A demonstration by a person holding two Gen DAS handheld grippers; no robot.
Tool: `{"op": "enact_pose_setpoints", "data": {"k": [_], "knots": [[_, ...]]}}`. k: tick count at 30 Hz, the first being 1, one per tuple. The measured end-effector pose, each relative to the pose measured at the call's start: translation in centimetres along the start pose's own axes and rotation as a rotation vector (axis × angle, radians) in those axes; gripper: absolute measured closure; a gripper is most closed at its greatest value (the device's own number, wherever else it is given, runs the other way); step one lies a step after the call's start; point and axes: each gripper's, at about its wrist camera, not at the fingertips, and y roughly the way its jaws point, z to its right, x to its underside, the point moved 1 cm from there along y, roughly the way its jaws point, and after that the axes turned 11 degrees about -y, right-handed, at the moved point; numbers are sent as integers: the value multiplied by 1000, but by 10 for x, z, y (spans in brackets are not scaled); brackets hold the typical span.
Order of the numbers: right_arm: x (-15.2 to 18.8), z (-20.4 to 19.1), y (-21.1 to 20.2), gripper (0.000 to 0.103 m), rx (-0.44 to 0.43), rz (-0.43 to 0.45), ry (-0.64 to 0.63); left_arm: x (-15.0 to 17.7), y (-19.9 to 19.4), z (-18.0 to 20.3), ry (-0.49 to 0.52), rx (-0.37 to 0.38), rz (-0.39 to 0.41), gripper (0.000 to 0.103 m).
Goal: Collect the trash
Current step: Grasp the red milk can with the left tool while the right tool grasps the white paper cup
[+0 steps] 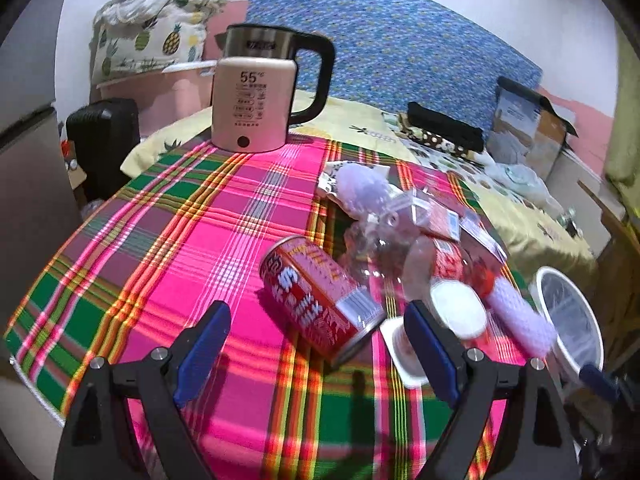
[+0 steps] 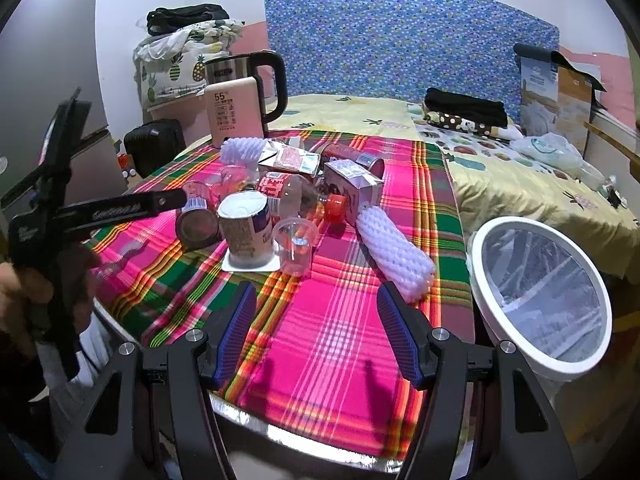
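A heap of trash lies on the plaid tablecloth (image 1: 168, 248). A red drink can (image 1: 320, 300) lies on its side just ahead of my open, empty left gripper (image 1: 316, 344); the can also shows in the right wrist view (image 2: 198, 220). Beside it stand a white yogurt cup (image 2: 246, 228), a clear plastic cup (image 2: 296, 246), a plastic bottle with an orange cap (image 2: 304, 196), small cartons (image 2: 352, 188) and a white foam net sleeve (image 2: 394, 256). My right gripper (image 2: 316, 328) is open and empty near the table's front edge. A white bin (image 2: 540, 292) with a clear liner stands right of the table.
An electric kettle (image 1: 260, 96) stands at the table's far edge. A second foam sleeve (image 2: 240, 152) lies by it. A bed with a yellow sheet (image 2: 520, 184) lies behind the table. A black suitcase (image 1: 104, 136) and a fridge (image 1: 28, 184) are at the left.
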Motion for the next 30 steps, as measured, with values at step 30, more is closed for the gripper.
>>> {"op": "enact_pose_setpoints", "data": {"k": [30], "knots": [[-36, -27, 56, 39, -107, -28, -44, 5, 16, -41, 23, 14, -122, 47]]}}
